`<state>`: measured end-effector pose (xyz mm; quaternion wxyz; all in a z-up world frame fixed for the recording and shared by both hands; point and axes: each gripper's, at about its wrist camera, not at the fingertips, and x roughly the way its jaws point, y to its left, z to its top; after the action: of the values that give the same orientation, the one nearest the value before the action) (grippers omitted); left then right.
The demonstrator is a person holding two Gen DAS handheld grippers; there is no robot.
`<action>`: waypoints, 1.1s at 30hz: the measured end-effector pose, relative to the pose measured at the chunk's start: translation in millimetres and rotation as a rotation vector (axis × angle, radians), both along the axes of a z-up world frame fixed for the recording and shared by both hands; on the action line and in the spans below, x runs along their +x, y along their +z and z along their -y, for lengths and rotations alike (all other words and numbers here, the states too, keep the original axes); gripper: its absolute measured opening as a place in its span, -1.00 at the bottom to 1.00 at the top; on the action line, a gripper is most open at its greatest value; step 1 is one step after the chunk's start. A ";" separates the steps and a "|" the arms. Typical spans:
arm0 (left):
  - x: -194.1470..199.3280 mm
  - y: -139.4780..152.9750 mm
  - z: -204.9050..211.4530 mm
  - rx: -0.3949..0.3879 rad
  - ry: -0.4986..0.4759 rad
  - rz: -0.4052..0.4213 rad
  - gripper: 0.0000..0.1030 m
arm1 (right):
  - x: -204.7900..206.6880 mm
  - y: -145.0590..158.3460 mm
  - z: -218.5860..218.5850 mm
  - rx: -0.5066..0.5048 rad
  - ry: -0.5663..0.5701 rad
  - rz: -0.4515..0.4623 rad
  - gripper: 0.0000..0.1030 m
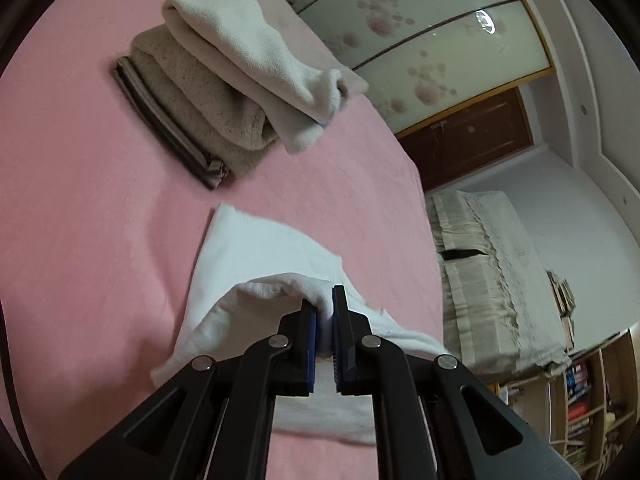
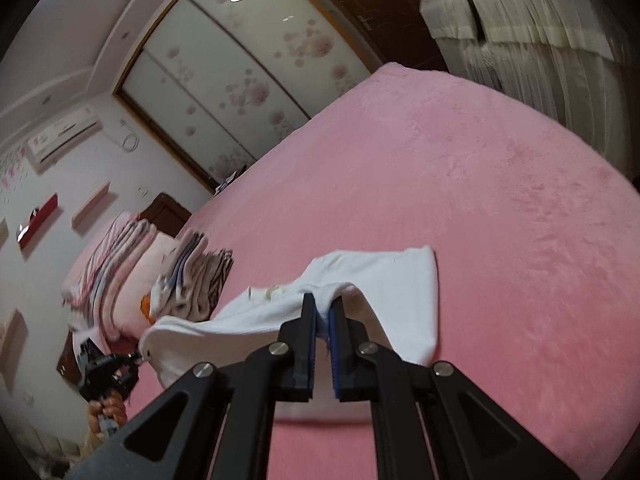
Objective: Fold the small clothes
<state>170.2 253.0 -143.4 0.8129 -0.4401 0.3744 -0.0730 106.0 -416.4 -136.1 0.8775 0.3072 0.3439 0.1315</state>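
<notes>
Two hand-held grippers lift a small white garment (image 1: 256,248) off a pink bed (image 1: 80,200). The left gripper (image 1: 325,312) is clamped on a bunched edge of the cloth, which is pinched between its blue pads; the right gripper (image 2: 322,316) is clamped on another part of the same near edge. Seen from the right wrist, the garment (image 2: 384,280) runs leftward from the right gripper to the left gripper (image 2: 138,356), so its held edge stretches side to side between the two hands, while the free part trails away from both, its far end resting on the bed (image 2: 500,200). Neither hand looks nearer to that far end. The coming fold appears to turn on this layout: carrying the held edge forward over the trailing part would likely double the cloth across its length. Folded towels (image 1: 216,92) sit further up the bed, well apart from the garment. A stack of folded clothes (image 2: 192,280) lies beyond the left gripper.
</notes>
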 end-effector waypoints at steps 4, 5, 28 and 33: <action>52.5 -28.8 10.4 0.082 0.013 -0.070 -0.92 | 53.9 -33.4 -6.0 -0.017 -0.049 -0.083 -0.90; 63.6 -38.9 14.4 0.089 0.012 -0.094 -0.92 | 69.6 -45.4 -7.8 -0.022 -0.064 -0.113 -0.90; 98.3 -25.3 65.8 0.323 -0.087 -0.020 0.15 | 102.9 -39.4 -52.8 -0.182 -0.085 -0.076 -0.19; 115.2 -28.2 151.8 0.589 -0.307 -0.020 0.15 | 119.1 -42.4 -118.2 -0.373 0.080 -0.084 -0.25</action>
<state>285.3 101.2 -171.7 0.8810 -0.1254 0.4494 -0.0788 225.1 -298.2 -178.5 0.8983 0.1304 0.4104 0.0875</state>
